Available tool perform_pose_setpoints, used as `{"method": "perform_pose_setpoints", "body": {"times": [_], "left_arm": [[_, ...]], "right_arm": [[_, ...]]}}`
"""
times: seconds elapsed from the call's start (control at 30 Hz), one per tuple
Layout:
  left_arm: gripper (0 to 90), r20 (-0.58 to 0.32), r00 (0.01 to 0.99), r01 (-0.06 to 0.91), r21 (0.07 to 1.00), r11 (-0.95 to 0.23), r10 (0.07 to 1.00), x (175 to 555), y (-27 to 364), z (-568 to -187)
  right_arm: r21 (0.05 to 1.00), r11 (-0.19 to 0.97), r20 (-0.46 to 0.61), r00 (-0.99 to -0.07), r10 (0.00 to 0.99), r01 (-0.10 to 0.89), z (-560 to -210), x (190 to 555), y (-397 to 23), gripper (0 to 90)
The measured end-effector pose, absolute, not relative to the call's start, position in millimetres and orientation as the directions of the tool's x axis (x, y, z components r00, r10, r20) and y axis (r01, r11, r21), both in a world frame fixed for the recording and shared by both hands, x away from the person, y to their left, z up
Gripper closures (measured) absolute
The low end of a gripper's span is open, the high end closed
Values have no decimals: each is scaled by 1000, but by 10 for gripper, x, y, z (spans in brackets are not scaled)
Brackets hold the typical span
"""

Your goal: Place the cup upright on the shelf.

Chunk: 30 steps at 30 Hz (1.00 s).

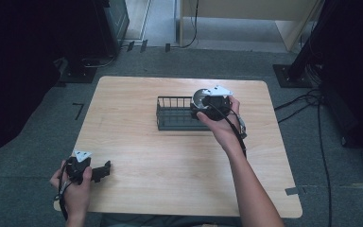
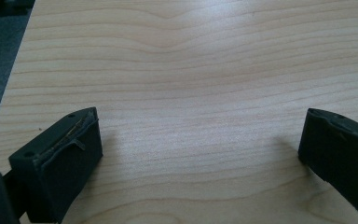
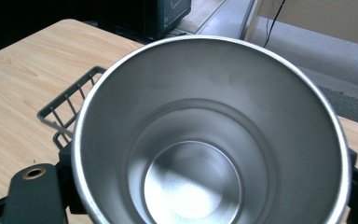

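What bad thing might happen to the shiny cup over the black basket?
1. The right tool grips the smooth metal cup from both sides; it might slip and fall.
2. The cup sits at the right end of the wire basket, so it could bump the rim or tip the basket.
3. The left tool rests open near the table edge, too far away to steady anything.

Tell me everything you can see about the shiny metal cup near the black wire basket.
The shiny round steel cup looks brushed inside, with a thin bright rim, a stepped wall and a flat reflective bottom. It is empty and its mouth faces the camera. The right hand-held gripper grips it between its black jaws at the right end of the black wire basket on the pale wooden table.
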<state>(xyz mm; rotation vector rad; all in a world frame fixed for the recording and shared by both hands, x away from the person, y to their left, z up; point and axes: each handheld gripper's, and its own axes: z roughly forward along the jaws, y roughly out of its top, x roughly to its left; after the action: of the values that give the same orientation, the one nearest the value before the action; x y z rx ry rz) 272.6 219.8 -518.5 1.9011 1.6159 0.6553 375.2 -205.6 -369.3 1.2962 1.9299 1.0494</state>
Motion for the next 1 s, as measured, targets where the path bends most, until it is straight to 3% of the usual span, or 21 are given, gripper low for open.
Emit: {"method": "perform_pose_setpoints", "body": {"times": [1.0], "left_arm": [[0, 11, 156, 717, 686, -121, 988, 2725, 2198, -5185]], "right_arm": [[805, 183, -13, -292, 956, 564, -4124, 4341, -1980, 181]]}}
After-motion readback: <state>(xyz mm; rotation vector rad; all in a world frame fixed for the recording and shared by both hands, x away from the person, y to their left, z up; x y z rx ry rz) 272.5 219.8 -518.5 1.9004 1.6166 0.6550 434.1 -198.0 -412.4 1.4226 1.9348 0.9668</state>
